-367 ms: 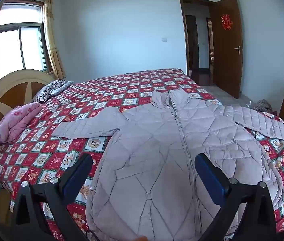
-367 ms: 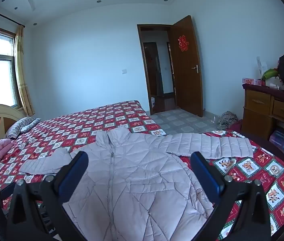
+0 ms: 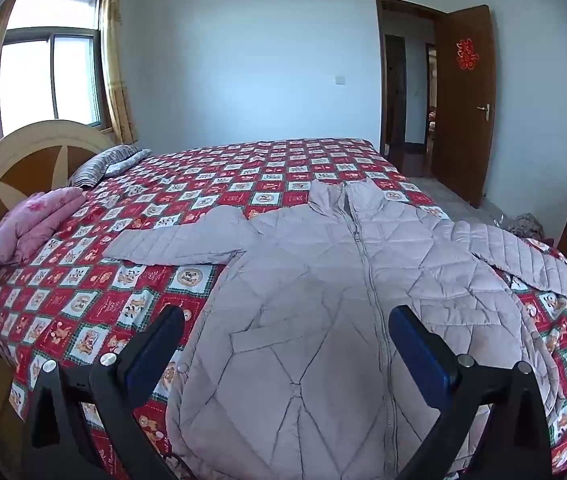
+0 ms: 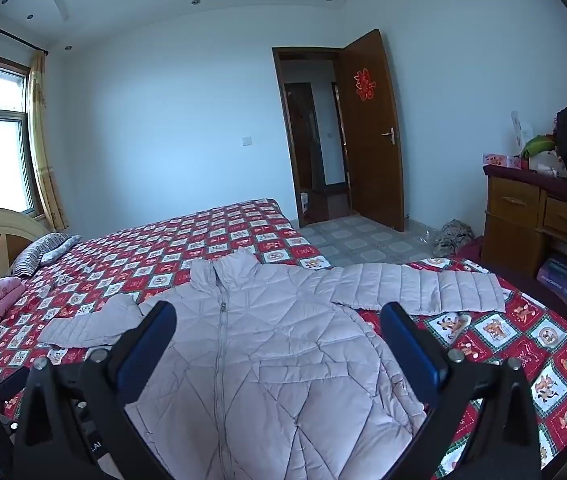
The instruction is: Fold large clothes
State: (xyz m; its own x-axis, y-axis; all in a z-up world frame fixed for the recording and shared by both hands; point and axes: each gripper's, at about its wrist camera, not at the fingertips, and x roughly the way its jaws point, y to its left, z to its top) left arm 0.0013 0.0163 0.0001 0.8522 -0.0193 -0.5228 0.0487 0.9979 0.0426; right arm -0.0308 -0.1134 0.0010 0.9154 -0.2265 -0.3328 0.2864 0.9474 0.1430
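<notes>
A pale quilted jacket (image 3: 335,312) lies zipped and face-up, sleeves spread, on the red patterned bedspread (image 3: 83,304). Above the jacket's hem, the left gripper (image 3: 285,344) and right gripper (image 4: 277,336) hover, jaws wide apart, holding nothing.

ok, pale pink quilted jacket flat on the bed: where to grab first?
Pinch the cuff of a sleeve of the pale pink quilted jacket, probably from its open outer end: both sleeves lie spread flat outward, so the cuff edge is free to lift and fold across the zipped front.
</notes>
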